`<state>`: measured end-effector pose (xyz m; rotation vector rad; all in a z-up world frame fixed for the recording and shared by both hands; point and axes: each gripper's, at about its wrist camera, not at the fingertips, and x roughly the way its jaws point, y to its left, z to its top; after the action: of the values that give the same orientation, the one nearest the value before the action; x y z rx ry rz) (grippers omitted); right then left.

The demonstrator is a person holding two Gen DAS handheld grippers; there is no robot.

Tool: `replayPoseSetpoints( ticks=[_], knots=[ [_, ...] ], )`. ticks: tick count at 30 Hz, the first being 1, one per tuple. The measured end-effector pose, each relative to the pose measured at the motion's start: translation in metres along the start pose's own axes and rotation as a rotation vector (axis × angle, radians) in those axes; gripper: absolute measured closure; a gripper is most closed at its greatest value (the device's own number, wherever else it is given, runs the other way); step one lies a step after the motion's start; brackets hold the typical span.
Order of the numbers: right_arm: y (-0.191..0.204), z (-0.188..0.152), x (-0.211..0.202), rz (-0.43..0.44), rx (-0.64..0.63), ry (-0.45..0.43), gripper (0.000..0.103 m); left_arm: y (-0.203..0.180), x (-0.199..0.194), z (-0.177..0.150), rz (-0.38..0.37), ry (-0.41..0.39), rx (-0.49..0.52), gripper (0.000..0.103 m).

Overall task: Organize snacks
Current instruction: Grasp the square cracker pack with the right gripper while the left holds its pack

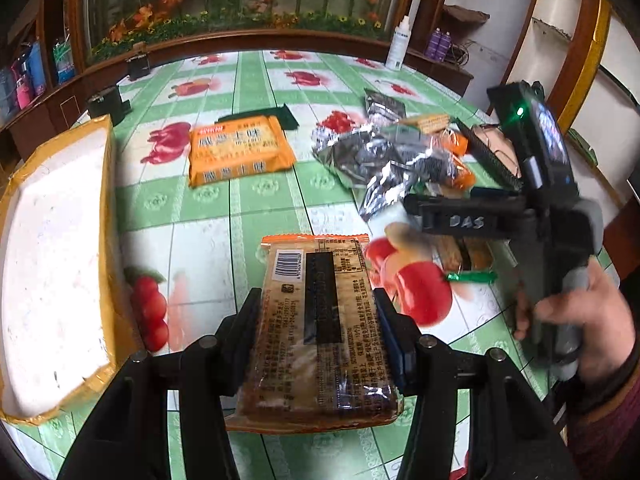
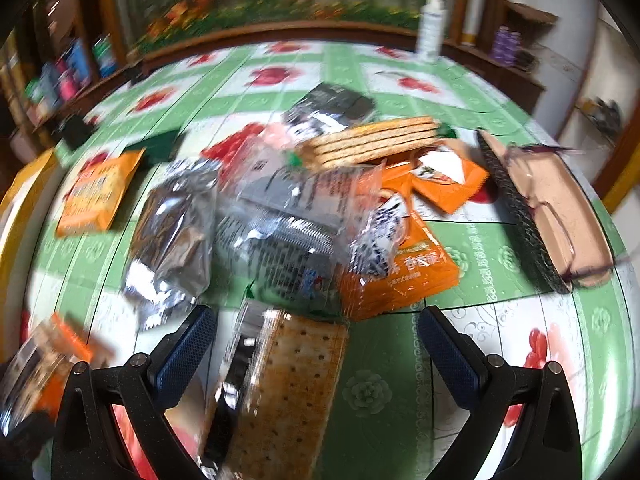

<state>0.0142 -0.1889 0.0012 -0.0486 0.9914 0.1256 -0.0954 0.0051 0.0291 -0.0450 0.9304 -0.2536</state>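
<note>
My left gripper [image 1: 318, 320] is shut on a clear-wrapped cracker packet [image 1: 320, 328], barcode side up, held above the table. An orange cracker packet [image 1: 240, 150] lies flat further back. A heap of silver and orange snack packets [image 1: 400, 160] lies to the right. My right gripper [image 2: 316, 340] is open over the table, and another cracker packet [image 2: 284, 392] lies between and below its fingers, touching neither. The heap [image 2: 280, 220] sits just ahead of it. The right gripper's body [image 1: 540, 208] shows in the left wrist view.
A white foam box with yellow tape [image 1: 56, 264] stands at the left. A brown and black flat case [image 2: 544, 208] lies at the right. A white bottle [image 1: 398, 44] stands at the table's far edge. The green fruit-print tablecloth [image 1: 248, 208] covers the table.
</note>
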Motion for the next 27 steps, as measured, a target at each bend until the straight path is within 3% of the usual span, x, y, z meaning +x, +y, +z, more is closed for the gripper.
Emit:
replayPoseSetpoints(
  ticks=[6, 8, 11, 17, 22, 24, 27],
  knots=[
    [-0.011, -0.001, -0.005, 0.062, 0.006, 0.034, 0.004, -0.004, 0.0, -0.005, 0.016, -0.006, 0.017, 0.051],
    [-0.022, -0.005, -0.021, 0.171, 0.064, -0.001, 0.028, -0.005, 0.0, -0.007, 0.025, -0.008, 0.026, 0.051],
    [-0.031, -0.015, -0.05, 0.16, 0.087, -0.051, 0.027, -0.006, 0.002, -0.008, 0.038, -0.009, 0.03, 0.05],
    [-0.014, -0.035, -0.062, 0.237, 0.068, -0.015, 0.026, -0.006, 0.011, -0.009, 0.045, 0.011, 0.019, 0.05],
    [0.009, -0.044, -0.043, 0.183, 0.035, 0.025, 0.027, -0.006, 0.012, -0.011, 0.071, 0.021, 0.023, 0.05],
    [0.013, -0.045, -0.043, 0.129, 0.019, 0.007, 0.044, -0.009, 0.014, -0.01, 0.094, 0.029, 0.042, 0.051],
    [0.005, -0.046, -0.044, 0.147, 0.038, 0.006, 0.047, -0.01, 0.019, -0.004, 0.112, 0.063, 0.039, 0.047]
  ],
)
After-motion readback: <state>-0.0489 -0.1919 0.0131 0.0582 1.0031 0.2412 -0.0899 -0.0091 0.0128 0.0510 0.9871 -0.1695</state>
